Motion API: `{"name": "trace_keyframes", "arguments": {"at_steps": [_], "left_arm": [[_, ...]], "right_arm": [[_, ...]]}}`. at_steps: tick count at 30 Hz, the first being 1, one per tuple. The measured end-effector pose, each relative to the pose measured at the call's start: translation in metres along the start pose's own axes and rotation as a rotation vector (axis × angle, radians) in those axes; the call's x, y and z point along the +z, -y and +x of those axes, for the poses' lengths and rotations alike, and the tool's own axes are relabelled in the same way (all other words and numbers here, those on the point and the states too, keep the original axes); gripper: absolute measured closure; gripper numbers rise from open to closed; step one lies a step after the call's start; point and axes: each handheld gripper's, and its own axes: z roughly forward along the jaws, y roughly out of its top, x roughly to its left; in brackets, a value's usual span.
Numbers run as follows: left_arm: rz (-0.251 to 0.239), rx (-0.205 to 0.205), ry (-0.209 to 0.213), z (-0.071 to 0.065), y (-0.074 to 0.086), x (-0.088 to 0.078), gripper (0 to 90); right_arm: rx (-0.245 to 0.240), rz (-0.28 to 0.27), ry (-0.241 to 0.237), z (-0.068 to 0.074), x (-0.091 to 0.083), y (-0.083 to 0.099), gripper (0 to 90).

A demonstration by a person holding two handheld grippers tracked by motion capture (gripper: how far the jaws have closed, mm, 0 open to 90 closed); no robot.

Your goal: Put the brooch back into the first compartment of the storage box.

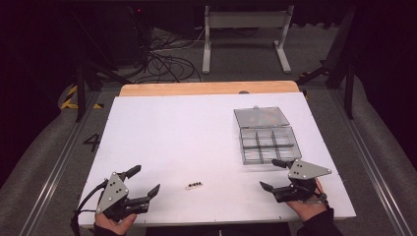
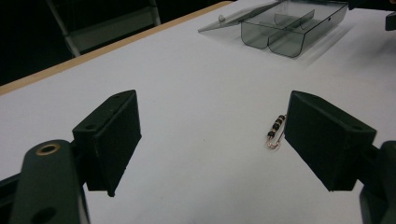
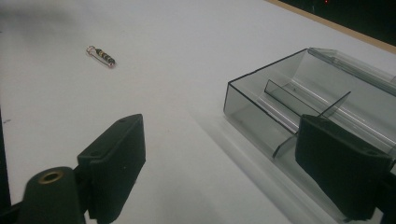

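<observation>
1. Our left hand-held gripper [image 1: 145,181] waits wide open and empty at the lower left of the high view; the right hand-held gripper [image 1: 269,174], also wide and empty, sits lower right.
2. The beaded safety pin [image 1: 194,185] lies flat on the white worktop [image 1: 172,132] between them, well apart from the open compartment box [image 1: 268,143].
3. Risk, we judge: the thin pin may skid or slip from the pads; the right jaw may knock the box.

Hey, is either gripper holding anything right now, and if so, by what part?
Nothing is held. The left gripper and right gripper are both open; the beaded pin lies untouched on the table.
</observation>
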Motion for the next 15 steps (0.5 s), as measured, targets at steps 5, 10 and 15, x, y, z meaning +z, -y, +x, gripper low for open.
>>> {"name": "trace_keyframes", "arguments": {"at_steps": [5,10,15], "left_arm": [[-0.001,0.002,-0.003,0.0000,-0.0001,-0.0005,19.5],[-0.003,0.006,-0.005,0.0001,-0.0001,-0.0008,19.5],[-0.002,0.000,-0.007,-0.0002,0.0000,-0.0009,19.5]], "right_arm": [[0.002,0.001,0.001,0.0004,-0.0007,-0.0004,16.8],[0.002,0.005,0.002,0.0003,-0.0008,-0.0007,16.9],[-0.004,0.010,0.002,-0.0003,-0.0009,-0.0019,17.0]]}}
